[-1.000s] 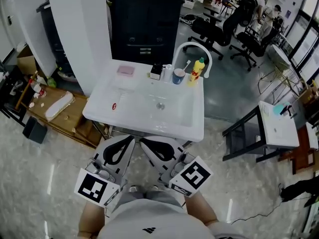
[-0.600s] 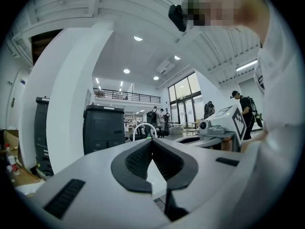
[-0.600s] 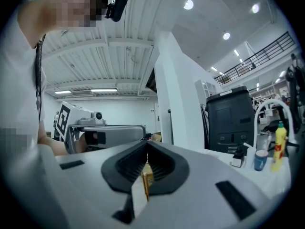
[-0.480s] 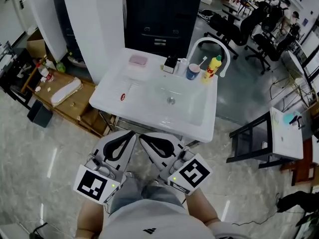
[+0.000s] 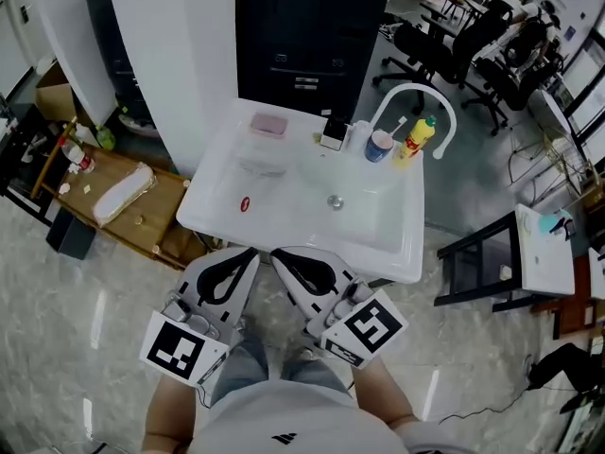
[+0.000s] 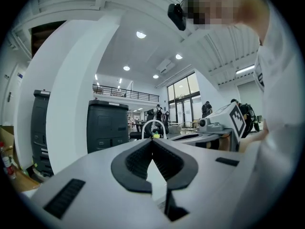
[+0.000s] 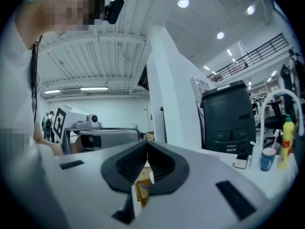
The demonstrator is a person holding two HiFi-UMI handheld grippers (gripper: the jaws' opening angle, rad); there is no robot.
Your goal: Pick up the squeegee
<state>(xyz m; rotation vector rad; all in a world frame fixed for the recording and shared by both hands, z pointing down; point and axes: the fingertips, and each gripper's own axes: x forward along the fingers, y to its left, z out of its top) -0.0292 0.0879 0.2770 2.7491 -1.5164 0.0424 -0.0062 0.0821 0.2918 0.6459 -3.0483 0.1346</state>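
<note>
Tools (image 5: 251,255) (image 5: 277,253), two, closed, one sink (image 5: 392,253), perhaps soap (image 5: 268,123)

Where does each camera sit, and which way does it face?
Head view: on the person's head, looking steeply down at the white sink; left gripper, right gripper and shirt show below.
Left gripper view: on that gripper, looking level along its shut jaws toward the black cabinet; the right gripper shows at right.
Right gripper view: on that gripper, looking level along its shut jaws, blue cup and yellow bottle at right; the left gripper shows at left.
Shared: all three show the arched faucet.
</note>
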